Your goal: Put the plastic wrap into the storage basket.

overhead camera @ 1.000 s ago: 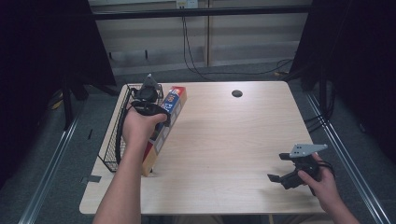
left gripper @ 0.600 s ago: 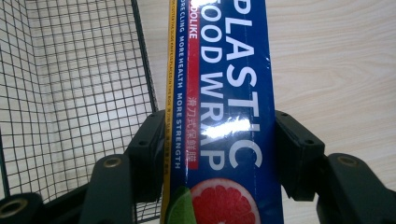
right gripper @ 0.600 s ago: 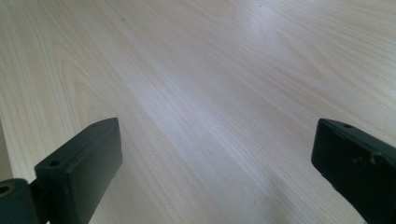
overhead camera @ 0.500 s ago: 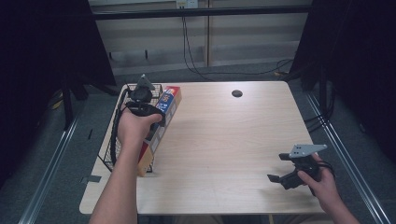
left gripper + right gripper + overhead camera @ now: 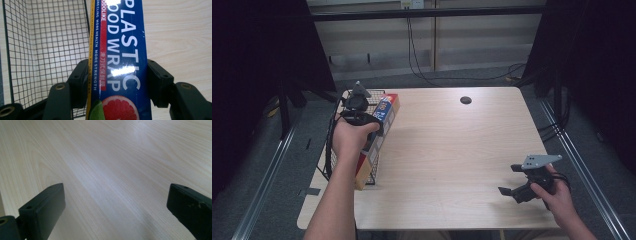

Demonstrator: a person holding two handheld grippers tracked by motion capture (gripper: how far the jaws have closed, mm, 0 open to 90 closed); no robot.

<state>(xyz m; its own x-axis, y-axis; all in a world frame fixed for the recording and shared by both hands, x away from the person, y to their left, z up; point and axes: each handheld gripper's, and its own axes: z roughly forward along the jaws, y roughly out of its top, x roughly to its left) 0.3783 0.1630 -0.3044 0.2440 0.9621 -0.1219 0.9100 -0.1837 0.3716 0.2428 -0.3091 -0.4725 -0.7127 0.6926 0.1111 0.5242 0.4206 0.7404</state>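
The pale wooden bench (image 5: 452, 150) is evenly lit from above; surroundings are left dark. Glare is seen on the glossy blue plastic-wrap box (image 5: 122, 71).

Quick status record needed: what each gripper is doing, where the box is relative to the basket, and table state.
left gripper: shut on plastic wrap box
box position: over the right rim of the wire basket, tilted
right gripper: open, holding nothing, above bare table
table hole: far side, uncovered
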